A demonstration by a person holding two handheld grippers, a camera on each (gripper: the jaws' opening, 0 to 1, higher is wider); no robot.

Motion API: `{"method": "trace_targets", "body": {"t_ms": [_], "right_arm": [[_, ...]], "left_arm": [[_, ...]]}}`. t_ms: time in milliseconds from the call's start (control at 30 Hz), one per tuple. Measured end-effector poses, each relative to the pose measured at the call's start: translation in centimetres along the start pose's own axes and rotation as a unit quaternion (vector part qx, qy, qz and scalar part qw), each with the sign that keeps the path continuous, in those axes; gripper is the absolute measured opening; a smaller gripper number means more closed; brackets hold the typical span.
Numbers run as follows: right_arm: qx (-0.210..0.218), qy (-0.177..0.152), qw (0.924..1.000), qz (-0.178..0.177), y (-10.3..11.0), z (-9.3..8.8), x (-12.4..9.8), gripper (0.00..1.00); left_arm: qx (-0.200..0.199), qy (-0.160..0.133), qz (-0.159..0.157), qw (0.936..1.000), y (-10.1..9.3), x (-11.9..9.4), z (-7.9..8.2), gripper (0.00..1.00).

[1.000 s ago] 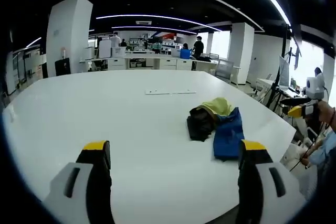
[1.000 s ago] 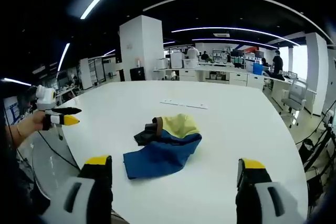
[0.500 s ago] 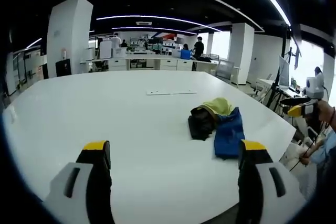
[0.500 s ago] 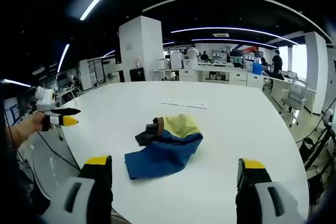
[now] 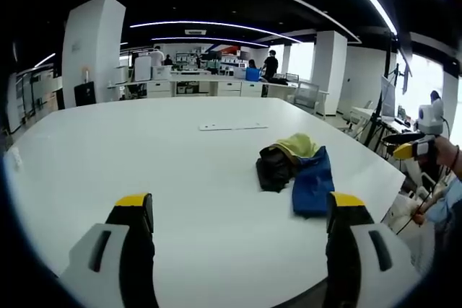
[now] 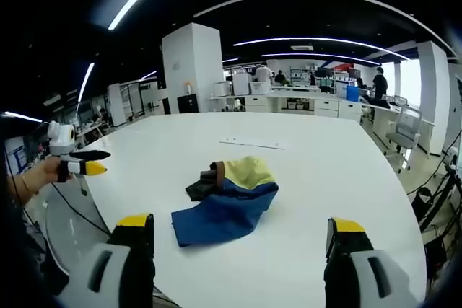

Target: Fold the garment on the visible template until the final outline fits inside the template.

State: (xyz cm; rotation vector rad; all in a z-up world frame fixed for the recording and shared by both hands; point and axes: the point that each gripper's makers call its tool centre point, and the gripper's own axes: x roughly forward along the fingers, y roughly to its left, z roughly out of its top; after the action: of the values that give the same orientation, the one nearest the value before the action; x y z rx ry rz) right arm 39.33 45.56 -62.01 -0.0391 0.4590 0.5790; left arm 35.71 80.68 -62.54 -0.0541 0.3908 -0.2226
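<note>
Two tools being held spread, gripping nothing: left tool (image 5: 238,210), right tool (image 6: 242,232). Crumpled garment (image 6: 229,198) lying bunched on white table (image 6: 325,178), template strip (image 6: 254,143) beyond it.

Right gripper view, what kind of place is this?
Most likely an open-plan office or lab. A big white table holds a crumpled garment, rows of desks stand behind with a person at them, and long ceiling light strips curve overhead.
</note>
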Motion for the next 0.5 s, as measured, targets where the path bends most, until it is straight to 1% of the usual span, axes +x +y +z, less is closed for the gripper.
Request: {"method": "trace_targets", "body": {"t_ms": [200, 367, 500], "right_arm": [[-0.001, 0.000, 1.0000, 0.003, -0.1, 0.1, 0.4, 1.00], [-0.010, 0.002, 0.9999, 0.008, -0.3, 0.3, 1.0, 1.00], [-0.011, 0.000, 0.9999, 0.012, -0.3, 0.5, 1.7, 0.99]], "left_arm": [[0.006, -0.001, -0.004, 1.0000, -0.3, 0.7, 0.3, 0.96], [0.010, -0.001, -0.014, 0.9998, -0.9, 1.6, 0.6, 0.94], [0.020, 0.002, -0.033, 0.9993, -1.6, 2.5, 0.8, 0.92]]}}
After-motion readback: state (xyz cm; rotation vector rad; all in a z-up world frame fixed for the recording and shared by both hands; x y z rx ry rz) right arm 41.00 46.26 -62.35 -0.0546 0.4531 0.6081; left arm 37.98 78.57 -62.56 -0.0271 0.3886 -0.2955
